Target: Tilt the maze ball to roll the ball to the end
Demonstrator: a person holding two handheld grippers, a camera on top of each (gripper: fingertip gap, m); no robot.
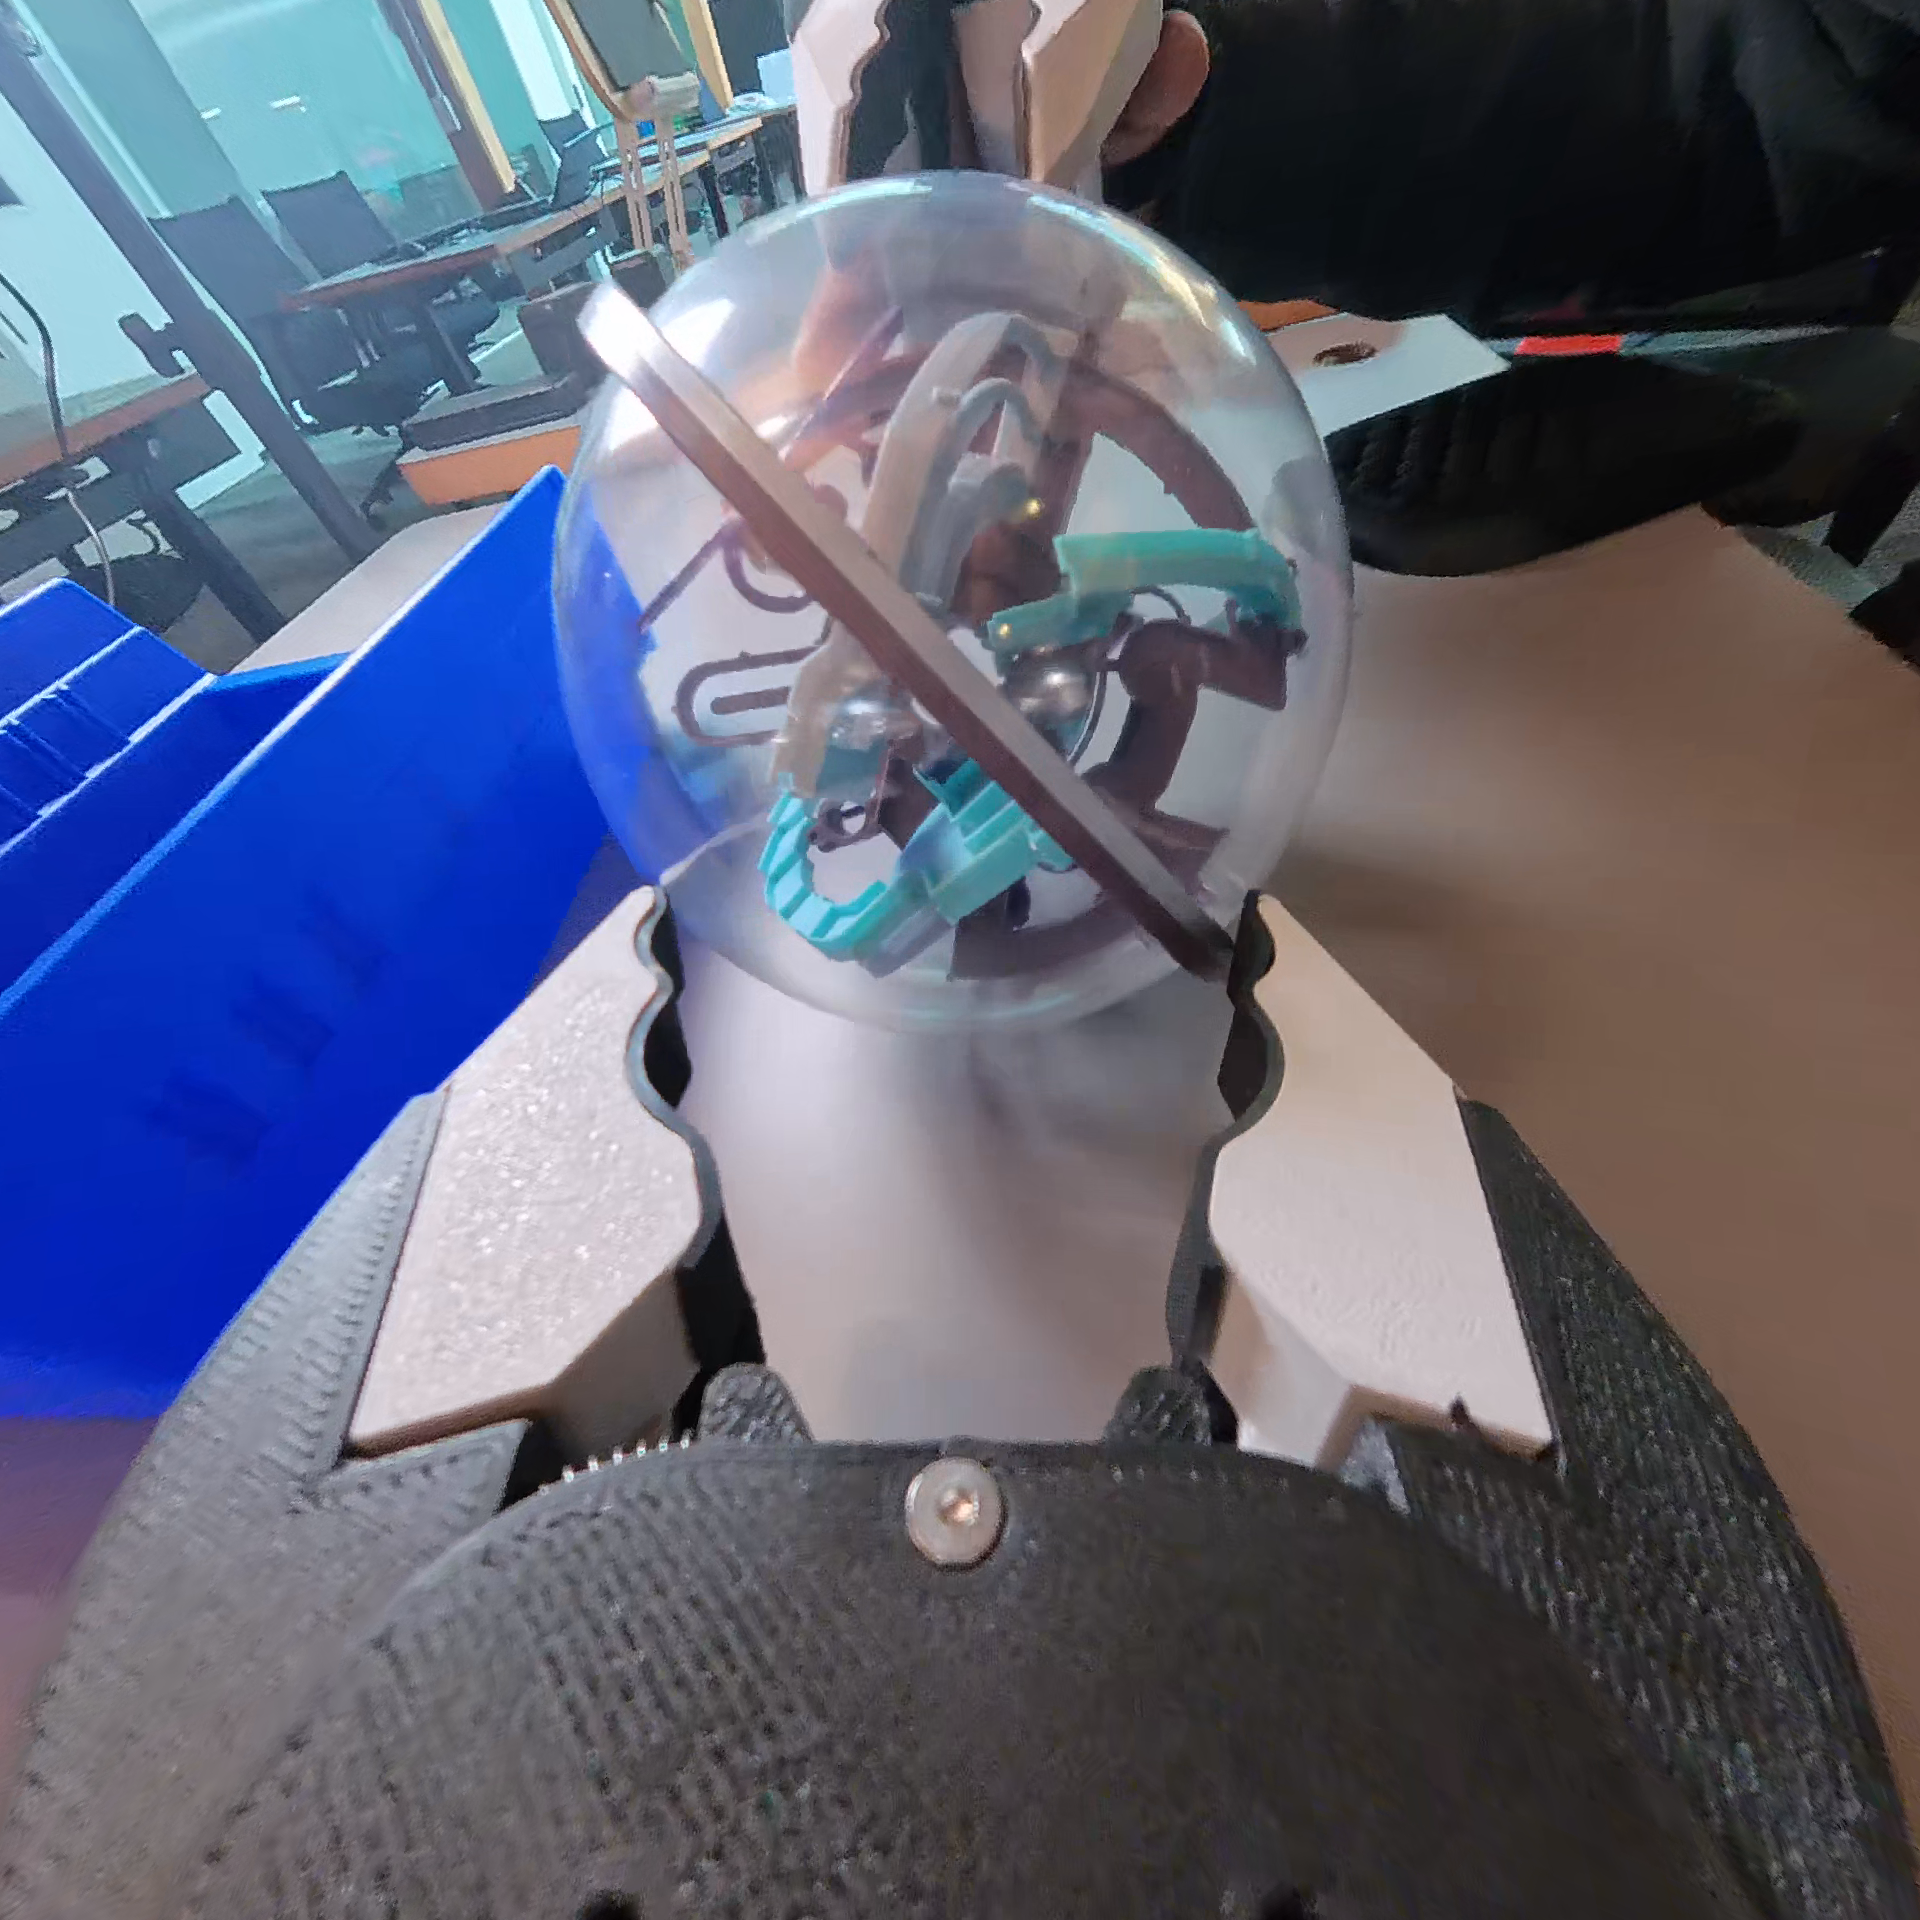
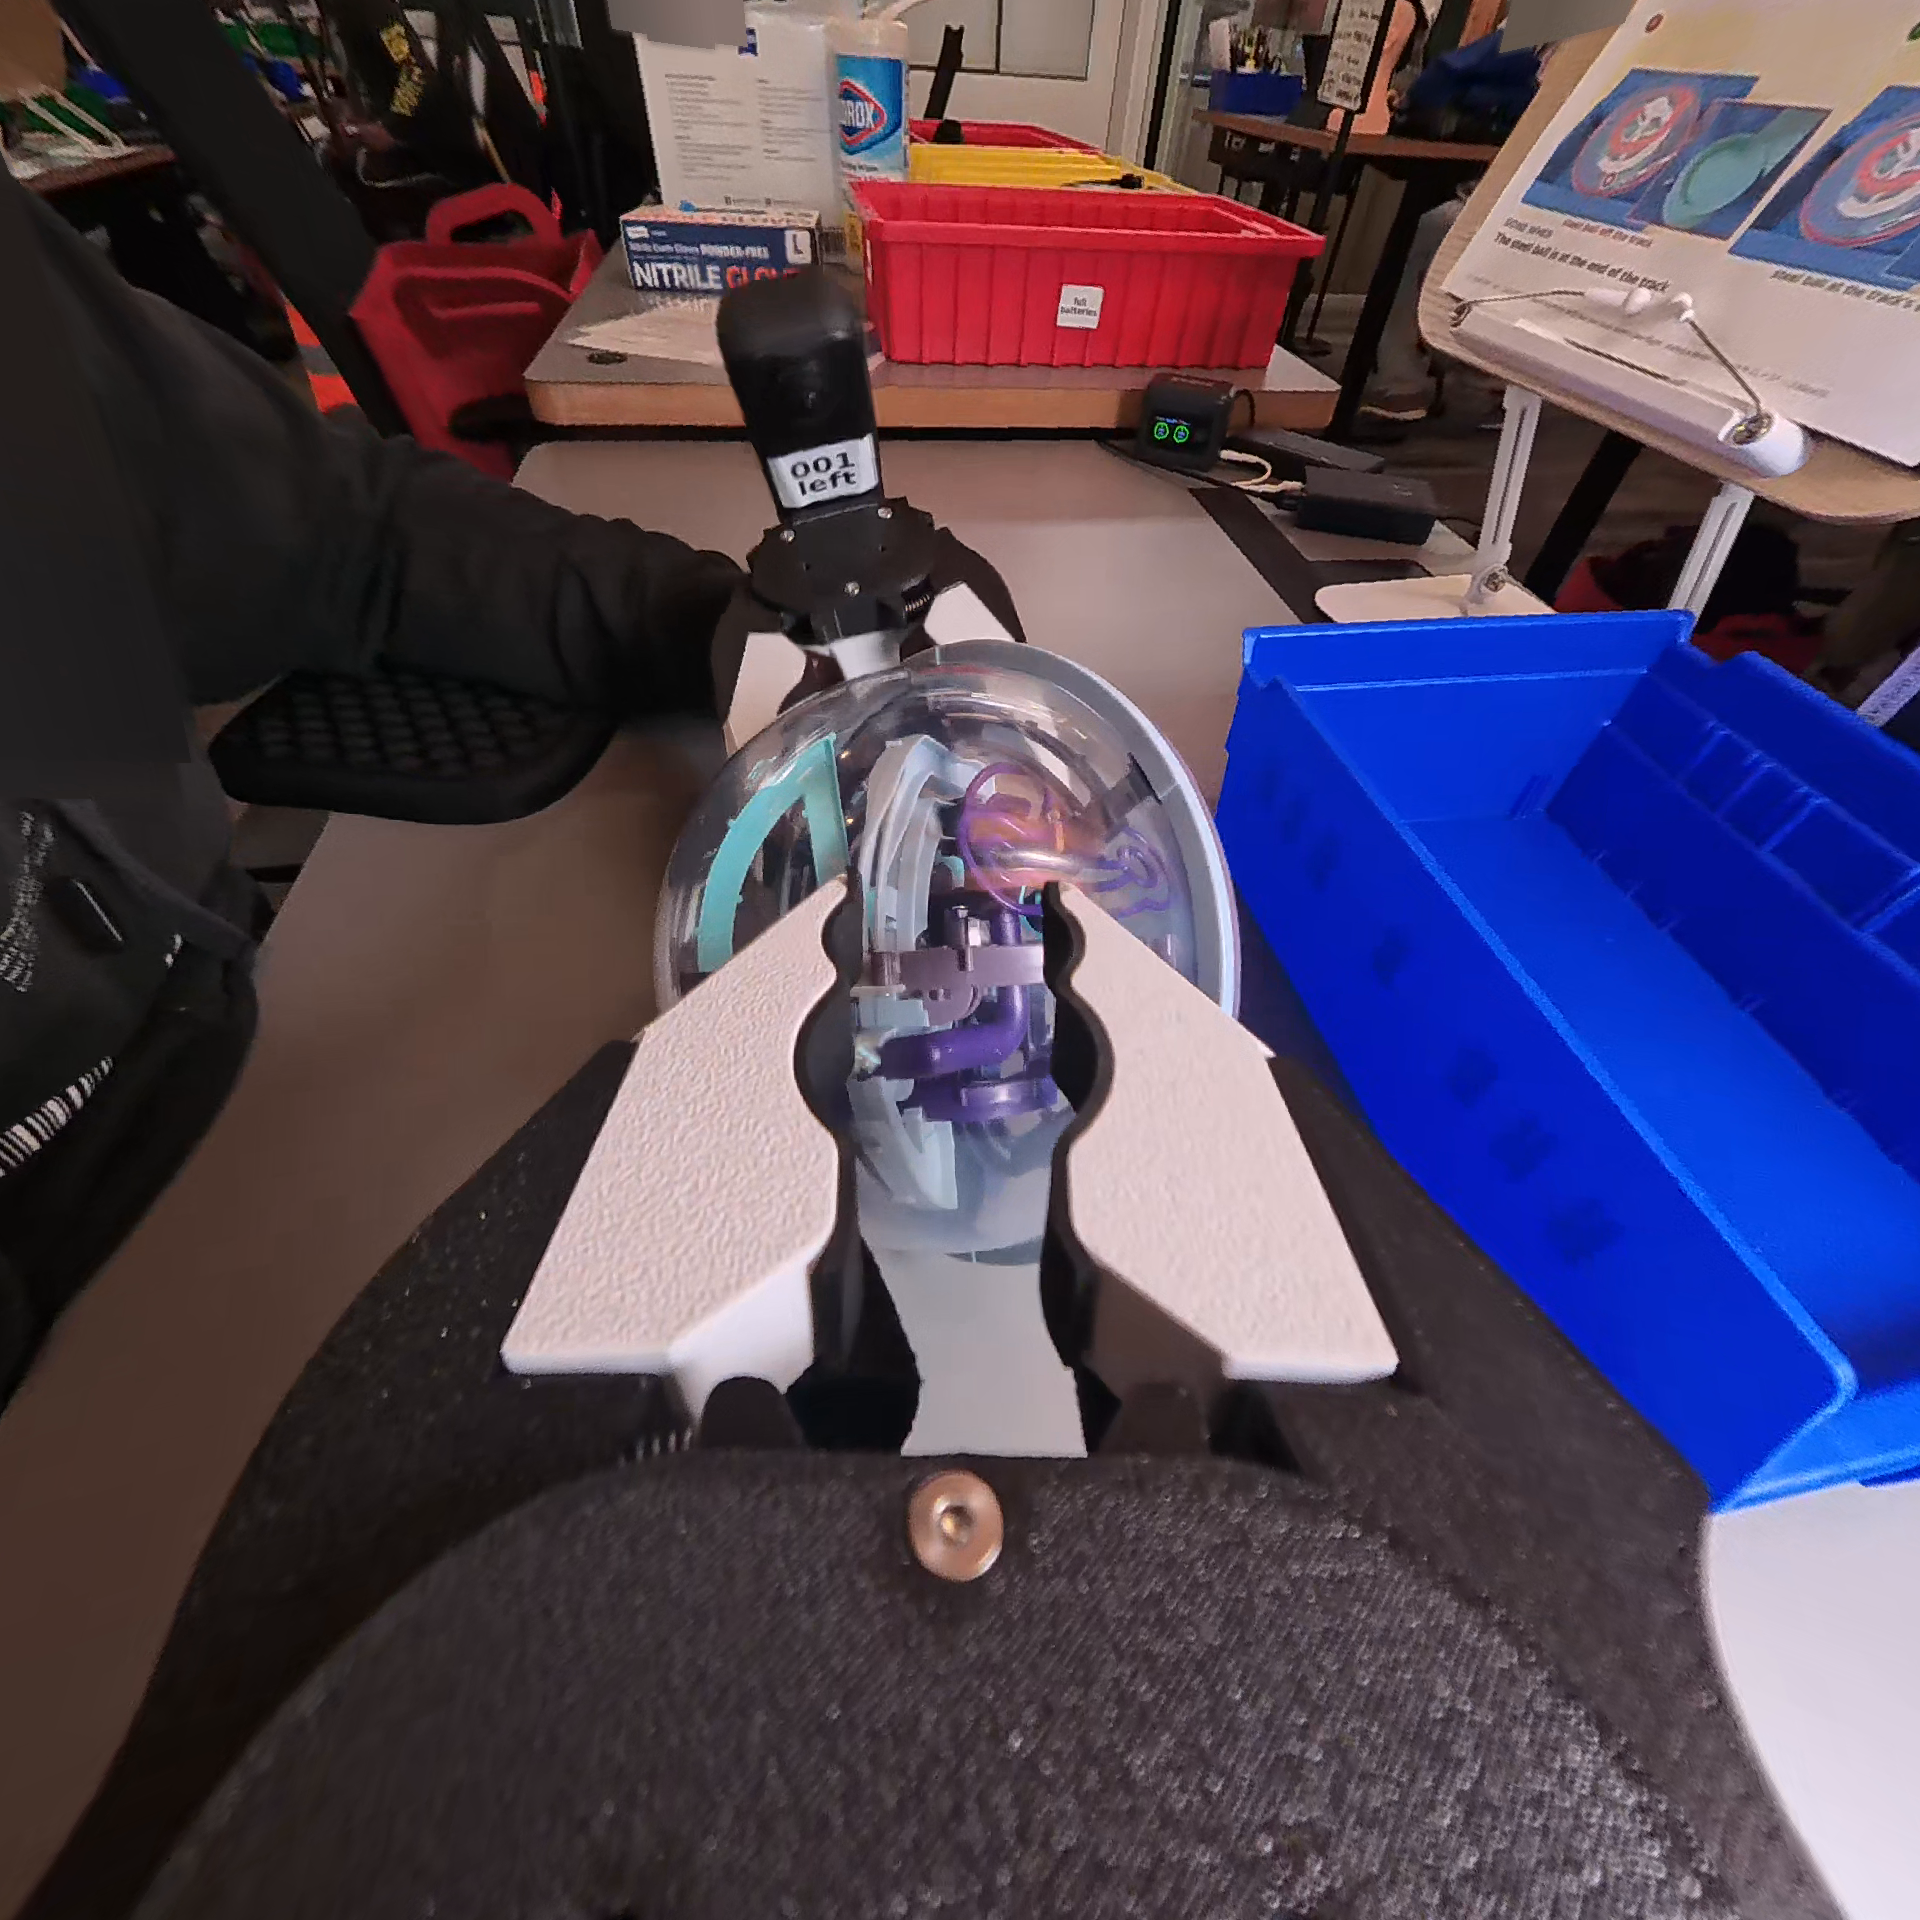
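Observation:
The maze ball point(image 1: 951, 603) is a clear sphere with teal, purple and grey tracks inside and a dark ring around its middle. It is held up off the table, tilted, with the ring running diagonally. A small steel ball point(image 1: 1051, 688) sits on a track near the centre. My left gripper point(image 1: 956, 935) is shut on the sphere's near lower part. My right gripper point(image 2: 948, 904) is shut on the maze ball point(image 2: 935, 831) from the opposite side. It also shows in the left wrist view point(image 1: 966, 83), behind the sphere. The left gripper point(image 2: 862, 634) shows beyond the sphere in the right wrist view.
A blue bin point(image 1: 260, 935) stands right next to the sphere on the pale table point(image 1: 1558, 831). In the right wrist view the bin point(image 2: 1558, 987) is at the right. A red bin point(image 2: 1070, 270), a glove box and a board with pictures stand farther back. A person's dark sleeve point(image 2: 312, 582) is at the left.

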